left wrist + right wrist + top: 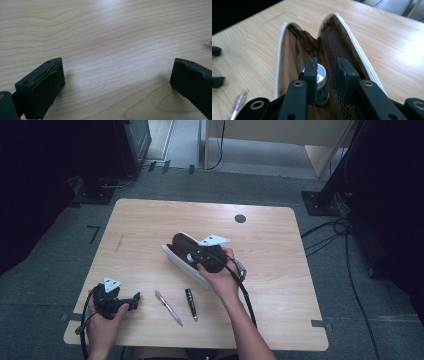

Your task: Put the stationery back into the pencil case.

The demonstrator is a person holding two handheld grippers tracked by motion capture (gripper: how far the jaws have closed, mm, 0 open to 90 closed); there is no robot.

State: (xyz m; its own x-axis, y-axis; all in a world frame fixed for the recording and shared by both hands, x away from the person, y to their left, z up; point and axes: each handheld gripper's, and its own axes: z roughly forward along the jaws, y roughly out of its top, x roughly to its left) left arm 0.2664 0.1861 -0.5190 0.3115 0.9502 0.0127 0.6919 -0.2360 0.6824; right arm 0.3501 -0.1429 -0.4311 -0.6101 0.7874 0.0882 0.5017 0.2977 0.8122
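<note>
An open pencil case with a white zip rim, brown lining and a mesh pocket lies mid-table. Inside it rests a small cylinder with a silver cap and a green label. My right gripper points into the case. In the right gripper view its jaws stand a little apart just above the cylinder, and their pads are not pressing on it. My left gripper rests at the table's near left, held by a hand. Its jaws are wide open over bare wood.
A silver pen and a black pen lie near the front edge, between the two hands. A dark round grommet sits at the table's far side. Cables and black stands surround the table on the floor.
</note>
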